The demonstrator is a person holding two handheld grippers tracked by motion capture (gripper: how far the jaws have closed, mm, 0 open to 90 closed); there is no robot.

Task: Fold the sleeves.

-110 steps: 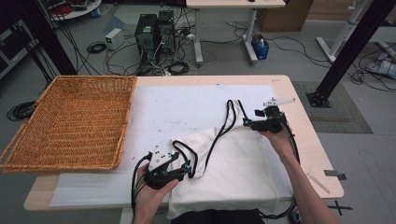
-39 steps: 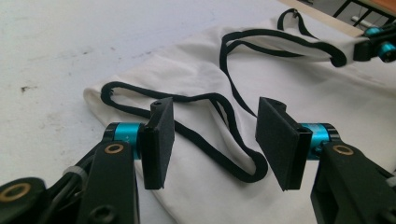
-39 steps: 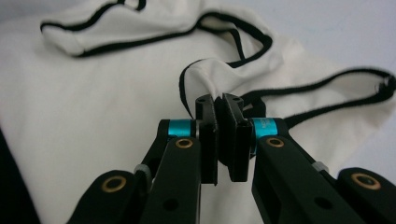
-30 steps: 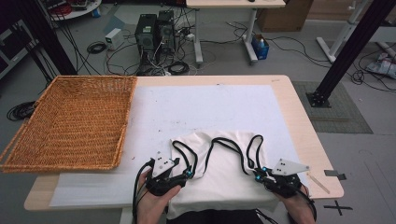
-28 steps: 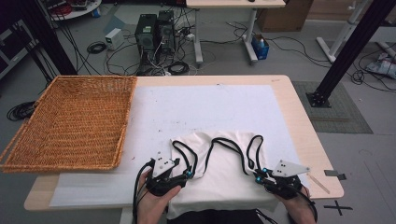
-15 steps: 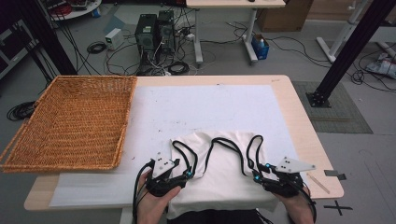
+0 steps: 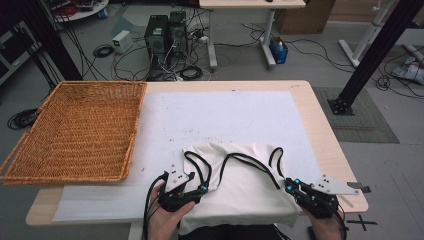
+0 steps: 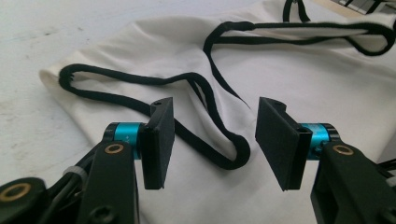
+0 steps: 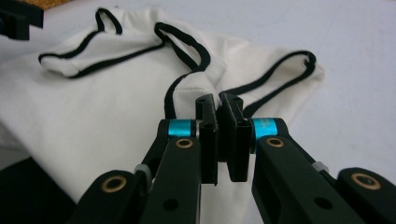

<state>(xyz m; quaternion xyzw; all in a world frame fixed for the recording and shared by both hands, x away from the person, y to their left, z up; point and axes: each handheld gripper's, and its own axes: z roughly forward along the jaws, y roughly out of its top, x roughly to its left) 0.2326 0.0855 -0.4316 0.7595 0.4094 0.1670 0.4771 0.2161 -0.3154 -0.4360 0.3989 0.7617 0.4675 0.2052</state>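
No readable text, label, brand or number anywhere.

Soft matt white cloth with black woven trim: top, between the tongs. Matt black plastic jaws, glossy blue metal collars, brass-looking rivets: left tongs, right tongs. Rough woven wicker: basket, far left of the left tongs. Pale smooth wood under matt white sheet: tabletop.

Two handheld grippers, left gripper and right gripper built of black plastic, flat rectangular black pads mounted on turquoise metal collars, brass-coloured pivot pins set into the arms, grey three-cornered plates on top, black cables trailed behind.
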